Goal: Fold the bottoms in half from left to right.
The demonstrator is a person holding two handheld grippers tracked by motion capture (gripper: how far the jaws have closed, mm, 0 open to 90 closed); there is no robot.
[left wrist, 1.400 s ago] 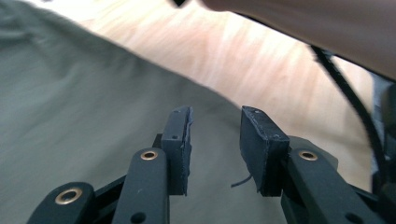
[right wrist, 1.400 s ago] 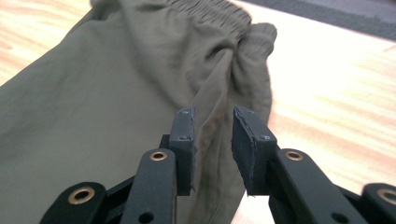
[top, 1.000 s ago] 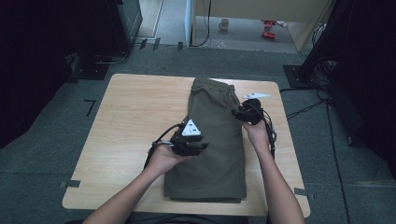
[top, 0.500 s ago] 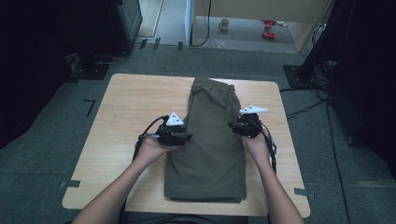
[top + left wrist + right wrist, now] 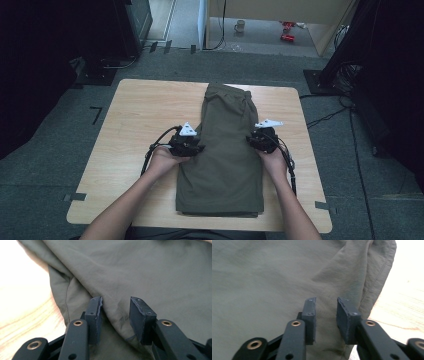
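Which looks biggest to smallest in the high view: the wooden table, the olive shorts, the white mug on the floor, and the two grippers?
1. wooden table
2. olive shorts
3. left gripper and right gripper: they look alike, so unranked
4. white mug: smallest, but it is farther from the camera

Matt olive cloth shorts (image 5: 226, 150), softly creased; pale wood desk (image 5: 135, 120) with fine grain; matt black plastic jaws, brass-coloured metal rivets.
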